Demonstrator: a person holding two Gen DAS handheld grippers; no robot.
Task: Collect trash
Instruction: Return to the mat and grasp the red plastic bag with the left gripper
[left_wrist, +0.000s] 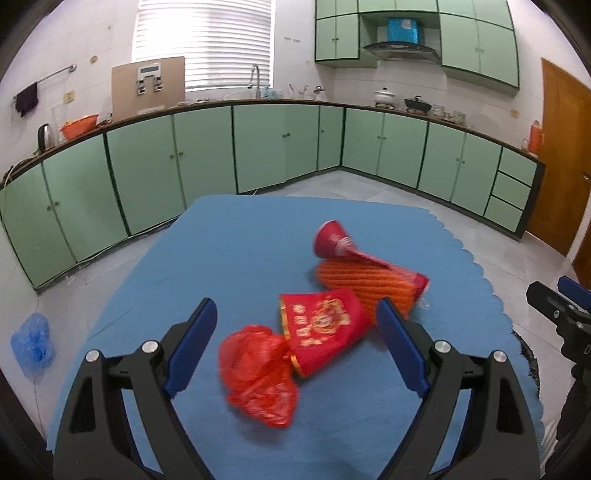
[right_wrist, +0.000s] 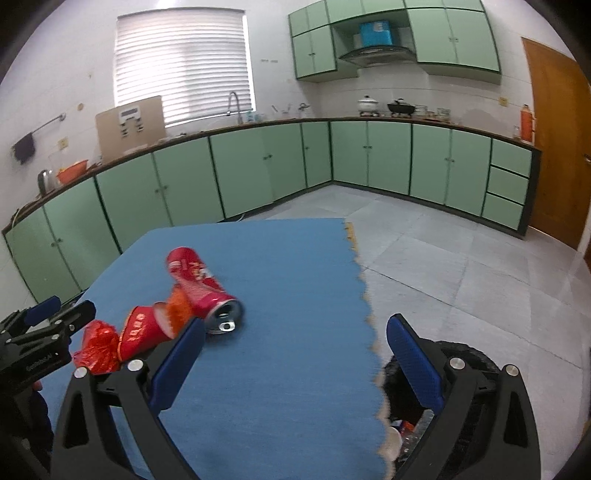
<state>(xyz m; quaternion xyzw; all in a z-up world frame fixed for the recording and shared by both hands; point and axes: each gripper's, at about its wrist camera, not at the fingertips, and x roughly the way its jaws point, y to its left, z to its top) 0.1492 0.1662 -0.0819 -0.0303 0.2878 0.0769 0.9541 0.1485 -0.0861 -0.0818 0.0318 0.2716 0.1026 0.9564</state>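
Best to take one piece of trash at a time: bring the left tool (left_wrist: 297, 325) down over the crumpled red bag (left_wrist: 258, 373), nearest on the blue tabletop (left_wrist: 229, 236), and close squarely on its bulk so thin plastic does not slip out. Worth keeping clear of the red paper cup (left_wrist: 321, 325) lying just beside the bag. Beyond, a red can (right_wrist: 201, 286) on its side over an orange ribbed piece (left_wrist: 364, 284), perhaps a sponge, though blur leaves that unsure. Left tool spread wide, holding nothing, touching nothing, poised above bag and cup. Right tool (right_wrist: 295, 343) likewise wide and empty, over the tabletop's right edge. Black bin (right_wrist: 476, 358) below that edge, some trash already inside.
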